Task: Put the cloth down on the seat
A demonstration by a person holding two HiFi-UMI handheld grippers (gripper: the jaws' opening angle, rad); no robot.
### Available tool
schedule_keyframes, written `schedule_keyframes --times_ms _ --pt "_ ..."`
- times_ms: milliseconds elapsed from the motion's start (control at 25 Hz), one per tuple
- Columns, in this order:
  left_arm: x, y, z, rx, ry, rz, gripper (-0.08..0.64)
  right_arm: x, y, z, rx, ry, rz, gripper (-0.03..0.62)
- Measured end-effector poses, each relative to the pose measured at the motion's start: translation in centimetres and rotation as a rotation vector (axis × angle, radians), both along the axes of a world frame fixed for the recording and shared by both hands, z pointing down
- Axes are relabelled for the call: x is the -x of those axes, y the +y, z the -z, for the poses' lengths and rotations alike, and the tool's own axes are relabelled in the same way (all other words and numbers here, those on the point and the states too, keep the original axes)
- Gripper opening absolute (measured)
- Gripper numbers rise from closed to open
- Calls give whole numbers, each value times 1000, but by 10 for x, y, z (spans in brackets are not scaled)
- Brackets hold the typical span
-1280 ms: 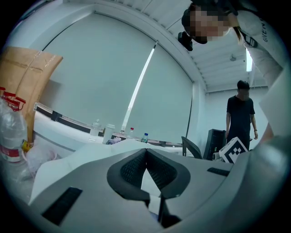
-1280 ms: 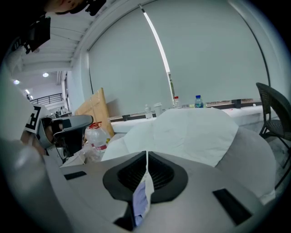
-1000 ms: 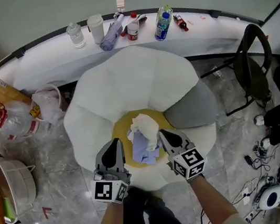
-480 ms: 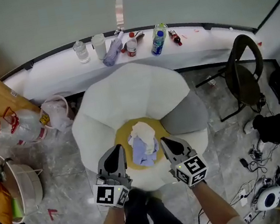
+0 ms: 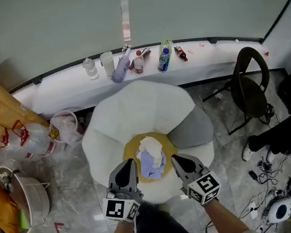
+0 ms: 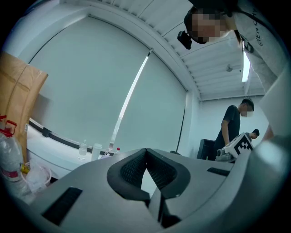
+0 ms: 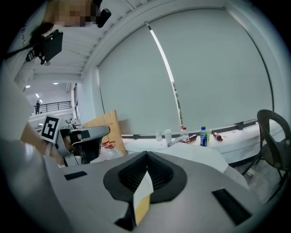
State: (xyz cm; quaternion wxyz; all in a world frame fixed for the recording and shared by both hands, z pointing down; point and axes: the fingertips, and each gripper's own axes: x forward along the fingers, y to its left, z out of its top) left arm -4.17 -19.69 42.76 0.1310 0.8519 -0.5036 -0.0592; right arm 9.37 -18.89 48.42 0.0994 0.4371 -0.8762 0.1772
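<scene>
A crumpled white and pale-blue cloth lies on the round yellow seat of a white petal-shaped armchair. Nothing holds it. My left gripper hovers over the seat's front left and my right gripper over its front right, one on each side of the cloth and above it. In the left gripper view the left gripper has its jaws closed tip to tip with nothing between them. The right gripper is likewise shut and empty, and it looks out at the window ledge.
A grey cushion lies on the chair's right side. Behind it, a white ledge carries several bottles. Plastic bags and a basket stand at left. A black chair, a seated person's legs and cables are at right.
Both grippers have lifted up and drawn back from the seat, still shut. The cloth stays lying on the yellow seat.
</scene>
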Motion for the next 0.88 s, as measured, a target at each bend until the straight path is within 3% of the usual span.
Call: schedule_keyframes --times_ms 440,880 --pt "-11 30 46 -16 3 -55 14 6 26 63 -61 -13 32 14" --pt "-17 60 102 -82 -30 -125 14 12 60 115 -103 -6 77 14"
